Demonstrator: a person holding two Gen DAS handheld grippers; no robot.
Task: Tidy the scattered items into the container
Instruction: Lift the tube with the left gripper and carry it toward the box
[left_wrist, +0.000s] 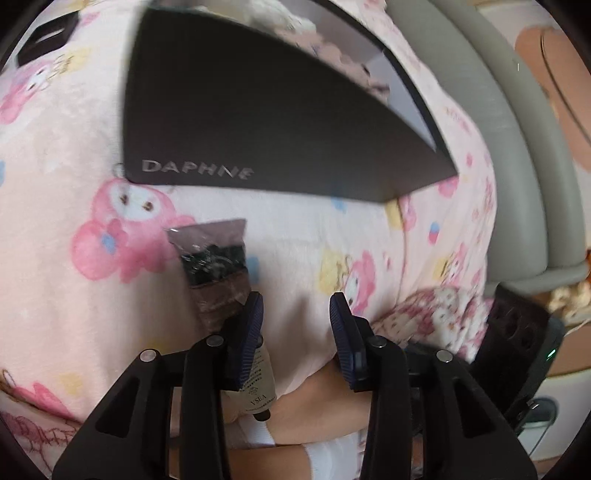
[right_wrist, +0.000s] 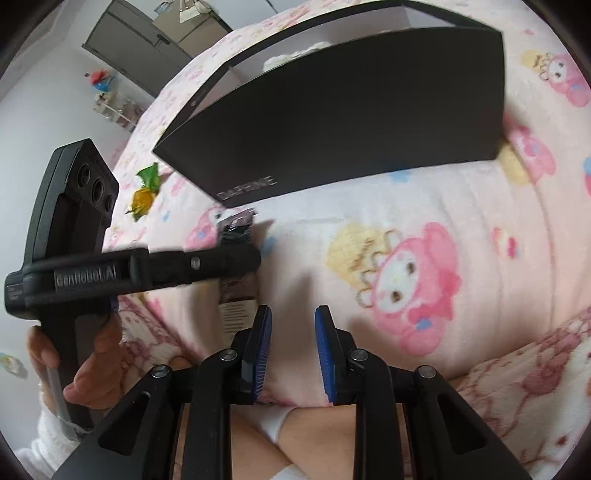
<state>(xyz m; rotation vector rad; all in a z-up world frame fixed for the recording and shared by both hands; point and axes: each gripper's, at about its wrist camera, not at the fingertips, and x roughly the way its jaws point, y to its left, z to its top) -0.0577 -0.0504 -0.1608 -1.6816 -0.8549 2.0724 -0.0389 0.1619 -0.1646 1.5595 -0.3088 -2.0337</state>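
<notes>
A black open box (left_wrist: 258, 122) marked DAPHNE lies on the pink cartoon blanket (left_wrist: 55, 221), with plush items (left_wrist: 280, 18) inside. A brown-and-black tube (left_wrist: 214, 266) with a cream label lies in front of the box. It runs slantwise under the left finger (left_wrist: 251, 332) of my left gripper (left_wrist: 297, 299), which stands open with only blanket between its pads. My right gripper (right_wrist: 293, 314) is open and holds nothing, to the right of the tube (right_wrist: 236, 295). The left gripper's black frame (right_wrist: 147, 269) crosses over the tube there. The box (right_wrist: 332, 110) lies beyond.
A green-and-yellow wrapped sweet (right_wrist: 146, 192) lies on the blanket left of the box. A black ring-like item (left_wrist: 48, 37) sits at the far left. A grey padded edge (left_wrist: 498, 129) borders the bed on the right. A person's hand (right_wrist: 92, 369) and bare legs (left_wrist: 314, 406) are near.
</notes>
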